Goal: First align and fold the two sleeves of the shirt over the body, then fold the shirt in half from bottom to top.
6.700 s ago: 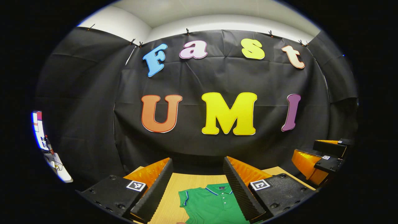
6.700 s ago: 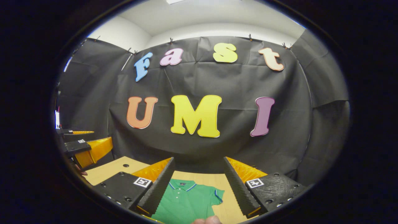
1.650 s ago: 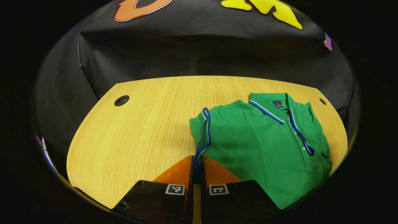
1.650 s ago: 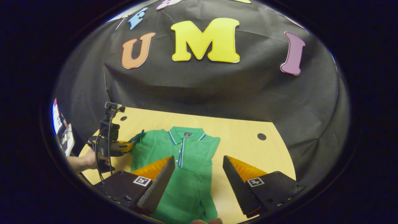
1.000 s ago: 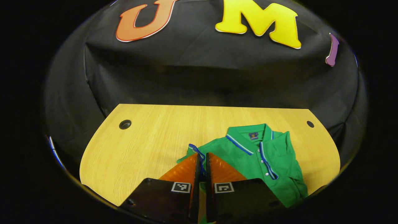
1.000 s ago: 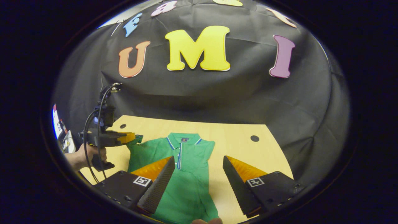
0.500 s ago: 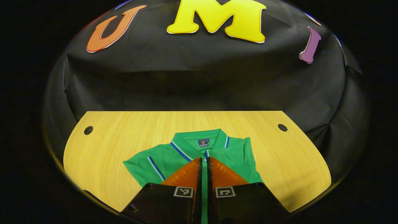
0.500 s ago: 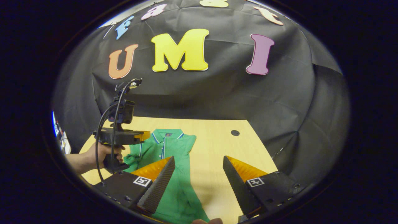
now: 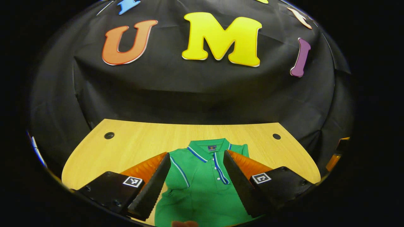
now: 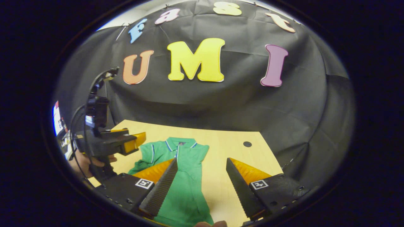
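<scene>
Hovering over the green shirt (image 9: 202, 186), the left tool (image 9: 195, 184) had just released the sleeve, jaws parted and empty; sleeve looked laid over the body near the surface's (image 9: 132, 145) front edge.

Right gripper view: right tool (image 10: 200, 186) open, holding nothing. Bottom-to-top fold likely next; cable holes clear, nothing obstructing.
</scene>
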Tool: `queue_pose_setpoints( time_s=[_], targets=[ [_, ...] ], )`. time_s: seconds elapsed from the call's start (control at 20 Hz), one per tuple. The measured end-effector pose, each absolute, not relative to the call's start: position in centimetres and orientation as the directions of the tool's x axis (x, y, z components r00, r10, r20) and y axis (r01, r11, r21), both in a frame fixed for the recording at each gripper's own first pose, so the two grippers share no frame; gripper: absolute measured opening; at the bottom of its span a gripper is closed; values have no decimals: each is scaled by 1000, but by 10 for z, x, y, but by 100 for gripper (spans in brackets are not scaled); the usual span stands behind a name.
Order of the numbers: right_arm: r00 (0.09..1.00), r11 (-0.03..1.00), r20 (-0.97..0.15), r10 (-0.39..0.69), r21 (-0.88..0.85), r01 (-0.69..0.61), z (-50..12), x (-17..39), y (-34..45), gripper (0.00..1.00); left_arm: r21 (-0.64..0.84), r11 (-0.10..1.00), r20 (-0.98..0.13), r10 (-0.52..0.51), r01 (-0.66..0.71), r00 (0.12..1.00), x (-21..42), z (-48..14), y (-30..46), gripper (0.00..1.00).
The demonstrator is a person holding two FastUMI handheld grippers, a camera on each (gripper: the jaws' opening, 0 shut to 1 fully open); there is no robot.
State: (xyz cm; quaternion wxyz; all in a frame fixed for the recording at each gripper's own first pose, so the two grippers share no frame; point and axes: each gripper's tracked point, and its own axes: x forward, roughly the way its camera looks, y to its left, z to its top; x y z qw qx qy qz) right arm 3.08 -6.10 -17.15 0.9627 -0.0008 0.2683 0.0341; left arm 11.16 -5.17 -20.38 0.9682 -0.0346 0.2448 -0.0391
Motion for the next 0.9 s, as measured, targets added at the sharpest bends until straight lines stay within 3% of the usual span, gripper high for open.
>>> queue_pose_setpoints(
  time_s=[0.2,0.45,0.9],
  targets=[
    [870,991,-476,129,46,-122,-165,2,-43,95,-75,997,-426,-28,-4,904,56,-176,-7,100],
    [852,993,-513,105,8,-118,-186,-47,-52,96,-54,998,-423,17,-44,906,-15,-170,30,100],
    [764,994,-643,56,-37,-104,-266,-135,-72,96,-11,999,-559,-50,53,828,-117,-250,38,100]
  ],
)
